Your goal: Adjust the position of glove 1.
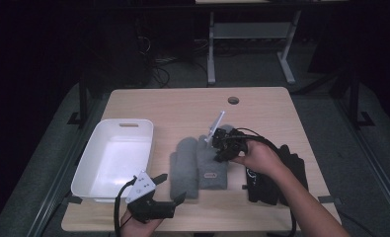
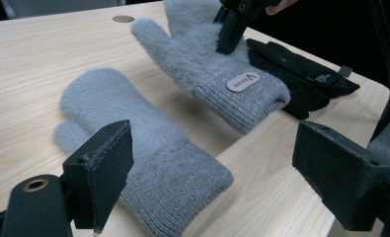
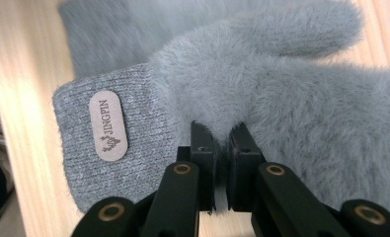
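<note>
— What do we see of the left tongs (image 1: 172, 188)?
— We see black jaws with flat square pads, a brass-ringed hole at a jaw's base, a grey three-cornered plate on top, and a black cable looping from it.
— And the right tongs (image 3: 221, 143)?
— We see black jaws too, with brass-ringed screws along the arms and a black cable trailing.

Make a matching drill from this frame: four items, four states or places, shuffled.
Items:
1. labelled grey mitten
2. plain grey mitten
3. black gloves
4. white bin

States:
A. at the table's left
B. pinched by the right gripper
C. flat, ahead of the open left gripper
D. under the right forearm

Pairs: 1-B, 2-C, 3-D, 4-A
</note>
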`<state>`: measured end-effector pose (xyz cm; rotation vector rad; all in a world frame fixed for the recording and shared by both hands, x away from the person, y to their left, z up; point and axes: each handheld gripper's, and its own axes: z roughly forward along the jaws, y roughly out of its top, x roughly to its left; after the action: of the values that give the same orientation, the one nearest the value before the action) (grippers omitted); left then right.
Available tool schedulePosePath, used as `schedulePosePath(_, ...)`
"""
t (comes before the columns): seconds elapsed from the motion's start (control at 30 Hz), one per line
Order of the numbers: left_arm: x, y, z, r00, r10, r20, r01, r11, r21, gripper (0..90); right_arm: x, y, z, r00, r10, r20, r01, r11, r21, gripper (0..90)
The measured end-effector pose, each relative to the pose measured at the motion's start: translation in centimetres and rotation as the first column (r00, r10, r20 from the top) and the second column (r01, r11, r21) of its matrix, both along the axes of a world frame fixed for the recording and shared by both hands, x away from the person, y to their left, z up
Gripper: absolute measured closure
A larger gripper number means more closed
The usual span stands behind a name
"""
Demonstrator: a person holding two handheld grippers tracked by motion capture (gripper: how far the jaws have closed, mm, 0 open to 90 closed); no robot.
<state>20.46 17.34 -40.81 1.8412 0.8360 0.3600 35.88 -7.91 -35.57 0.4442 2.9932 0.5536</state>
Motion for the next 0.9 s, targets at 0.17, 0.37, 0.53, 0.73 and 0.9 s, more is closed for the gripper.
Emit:
schedulePosePath(0.17,0.1,0.3,0.1,0.9996,0.027,-0.001,-0.027,0.9995,-0.015,15.3,-0.2,2.6,0.9,0.9991,0.043,0.004,-0.043,0.9990,0.009,84.1)
schedulePosePath(0.37,0.3,0.8,0.2,0.9990,0.044,0.001,-0.044,0.9989,-0.014,15.3,0.1,5.5,0.6,0.9969,0.077,-0.014,-0.077,0.9970,0.011,84.1)
schedulePosePath(0.53,0.3,1.0,0.2,0.9987,0.050,-0.003,-0.050,0.9985,-0.021,15.3,0.4,7.1,0.0,0.9961,0.081,-0.036,-0.081,0.9967,0.007,84.1)
schedulePosePath(0.73,0.4,1.1,0.1,0.9986,0.054,-0.003,-0.054,0.9984,-0.015,15.3,0.6,8.1,-0.5,0.9956,0.078,-0.053,-0.078,0.9970,-0.001,84.1)
schedulePosePath(0.9,0.5,1.0,0.0,0.9986,0.051,-0.014,-0.051,0.9986,-0.014,15.3,0.8,8.8,-1.2,0.9936,0.081,-0.078,-0.083,0.9965,-0.013,84.0)
